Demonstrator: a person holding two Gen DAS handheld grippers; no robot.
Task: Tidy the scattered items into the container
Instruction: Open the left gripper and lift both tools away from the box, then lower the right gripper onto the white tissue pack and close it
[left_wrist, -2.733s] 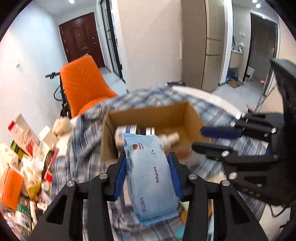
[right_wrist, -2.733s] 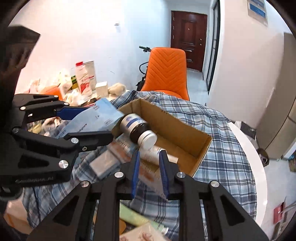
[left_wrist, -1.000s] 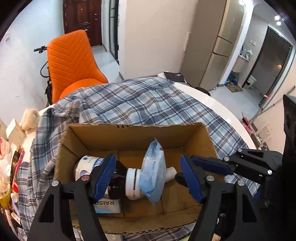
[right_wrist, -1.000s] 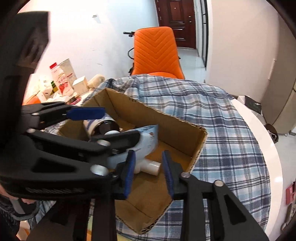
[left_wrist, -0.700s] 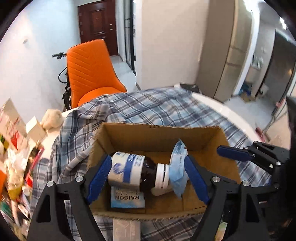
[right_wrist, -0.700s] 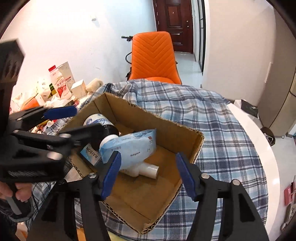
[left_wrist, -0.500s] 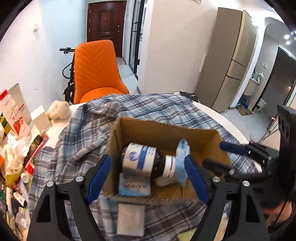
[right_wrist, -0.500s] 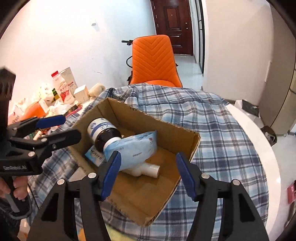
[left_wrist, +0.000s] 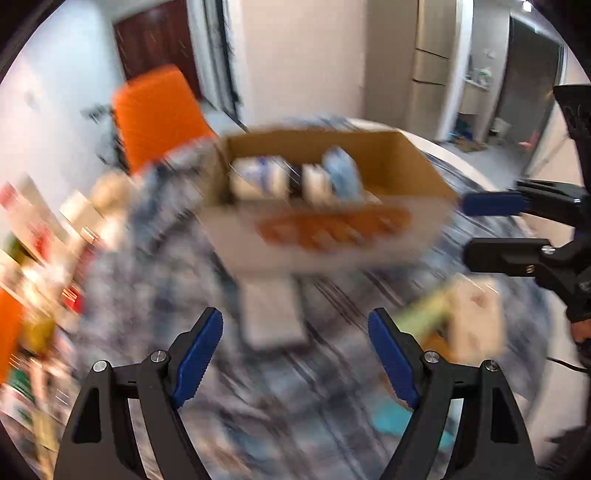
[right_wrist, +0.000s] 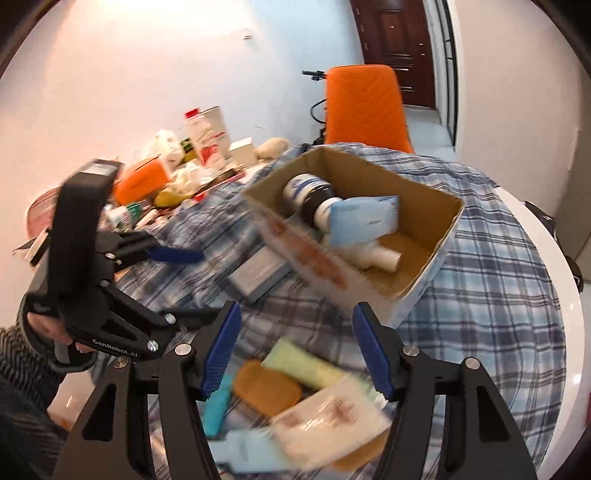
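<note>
I am seeing one round white table (right_wrist: 570, 332) draped in one blue plaid cloth (right_wrist: 491, 280), with one open brown cardboard box (right_wrist: 424, 184) sitting on the cloth. Inside the box I am counting three items: one dark bottle with a blue-and-white label (right_wrist: 310, 194), one pale blue soft wipes pack (right_wrist: 364, 218) leaning on it, and one white tube (right_wrist: 382, 256) beneath. One flat grey-blue carton (right_wrist: 258, 275) is lying just beside the box. Near my right claw, I am counting one pale green tube (right_wrist: 314, 367), one brown oval pad (right_wrist: 267, 387), one cream printed sachet (right_wrist: 332, 424) and one turquoise piece (right_wrist: 216, 406).

Left claw (left_wrist: 295, 354) is hanging spread wide, gripping nothing; that view is motion-blurred. Right claw (right_wrist: 295, 350) is likewise spread wide and empty, above the loose items.
</note>
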